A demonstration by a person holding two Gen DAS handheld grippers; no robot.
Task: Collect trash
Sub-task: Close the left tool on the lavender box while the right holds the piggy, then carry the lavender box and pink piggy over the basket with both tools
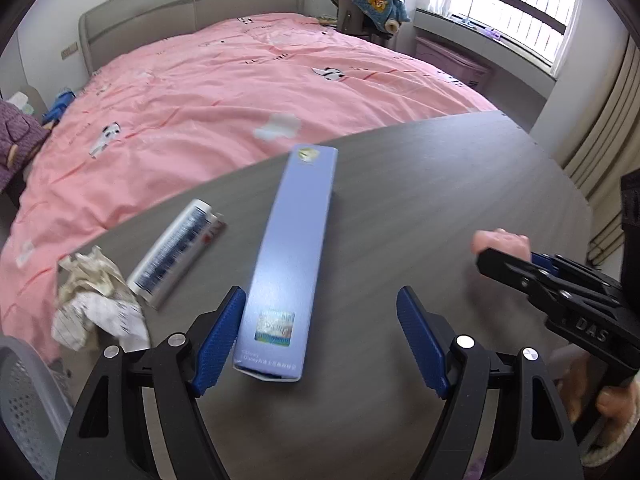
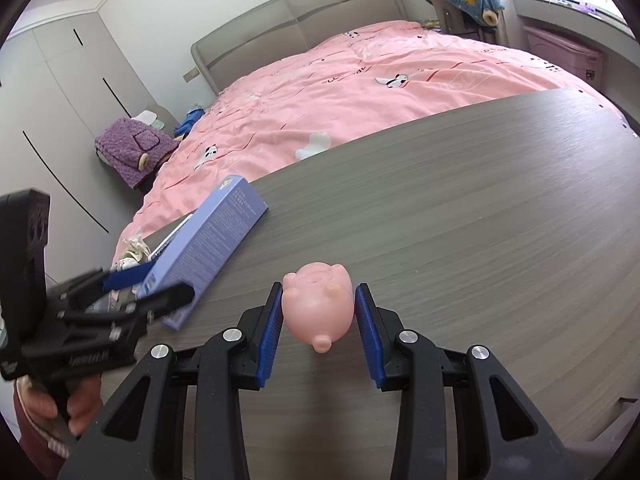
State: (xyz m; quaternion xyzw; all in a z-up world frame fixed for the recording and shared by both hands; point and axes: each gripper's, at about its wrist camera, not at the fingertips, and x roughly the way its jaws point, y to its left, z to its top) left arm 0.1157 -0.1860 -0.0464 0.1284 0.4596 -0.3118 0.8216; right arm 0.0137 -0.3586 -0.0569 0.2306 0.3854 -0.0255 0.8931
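Lavender box (image 1: pixel 285 264), pink pig (image 2: pixel 318 307), grey woodgrain table (image 1: pixel 420 208).

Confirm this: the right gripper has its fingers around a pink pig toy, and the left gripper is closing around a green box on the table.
Not quite: the box is light blue-purple, not green, as the left wrist view shows. The rest holds: the right gripper brackets the pink pig toy, and the left gripper is at the box.

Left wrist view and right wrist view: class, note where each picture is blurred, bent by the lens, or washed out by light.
Left wrist view: the blue box and white tube are motion-smeared, the window is blown out white, and the table edge bows. Right wrist view: the pink pig toy is sharp, the left gripper is blurred, and black corners frame the picture.
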